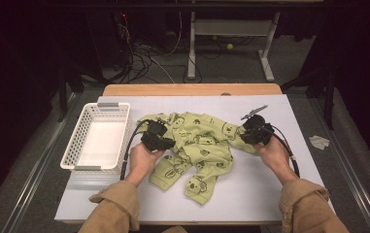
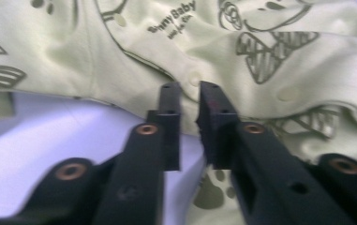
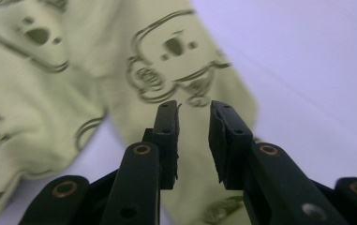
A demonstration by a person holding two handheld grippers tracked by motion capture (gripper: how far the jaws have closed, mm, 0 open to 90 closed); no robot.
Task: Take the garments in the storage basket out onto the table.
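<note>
Sleeves: two tan cuffs low in the high view
Garment (image 1: pixel 199 145): soft, light, floppy; pinch hems
Left hand-held gripper (image 1: pixel 159 137): jaws slightly apart, nothing pinched
Right hand-held gripper (image 1: pixel 253 130): likewise

Both my hands hold their grippers low over the table, jaws slightly parted.

My forearms, in tan sleeves, enter from the bottom edge of the high view and angle inward. My left hand (image 1: pixel 142 159) sits left of centre, palm up under the left gripper (image 1: pixel 159 130), which points toward the upper right of the frame. My right hand (image 1: pixel 272 154) sits right of centre, gripping the right gripper (image 1: pixel 247 129), which points toward the upper left. A black cable loops from each gripper back along my wrist. In each gripper view, the two black jaws rise from the bottom edge with a narrow gap between the tips, pads pressing on nothing.
</note>
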